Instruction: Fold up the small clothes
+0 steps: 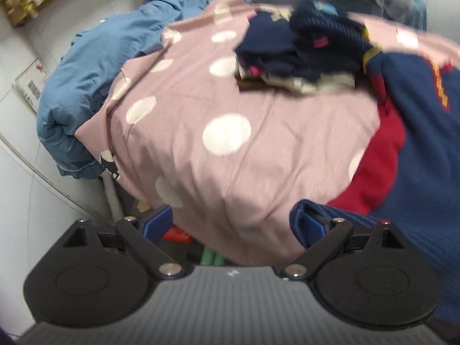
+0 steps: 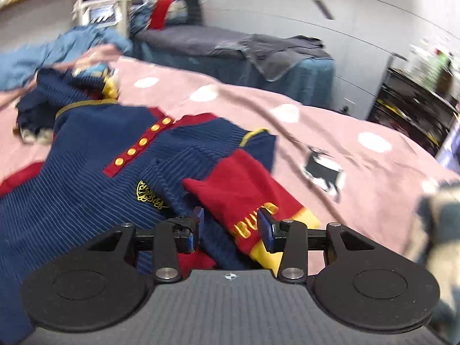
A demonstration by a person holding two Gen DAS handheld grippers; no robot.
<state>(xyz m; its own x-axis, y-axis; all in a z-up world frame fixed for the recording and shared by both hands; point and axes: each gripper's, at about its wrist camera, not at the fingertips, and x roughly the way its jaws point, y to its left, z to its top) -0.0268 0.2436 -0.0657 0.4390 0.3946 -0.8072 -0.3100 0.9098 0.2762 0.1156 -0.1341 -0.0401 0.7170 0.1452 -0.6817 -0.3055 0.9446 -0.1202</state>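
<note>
On the pink dotted bedspread (image 2: 330, 132) lies your navy and red sweater (image 2: 95, 178), spread across the lower left of the right wrist view, its red button placket (image 2: 141, 146) running from 7 toward 1 o'clock. Your right gripper (image 2: 230, 227) hangs over the sweater's red sleeve (image 2: 241, 198) at 6 o'clock, its blue pads apart on either side of the yellow-lettered cuff; nothing is pinched, so it is released. A pile of dark navy small clothes (image 2: 57, 86) sits at 10 o'clock, beyond the collar.

In the left wrist view, your left gripper (image 1: 234, 224) is spread wide at 6 o'clock over the bedspread (image 1: 230, 143). Its right-hand pad touches a navy edge of the sweater (image 1: 425, 149), which fills the 3 to 5 o'clock side, yet the jaws clamp nothing: released too. The folded pile of dark clothes (image 1: 302, 51) lies at 1 o'clock, and a blue quilt (image 1: 95, 66) bunches at 10 o'clock. Both views are blurred.
</note>
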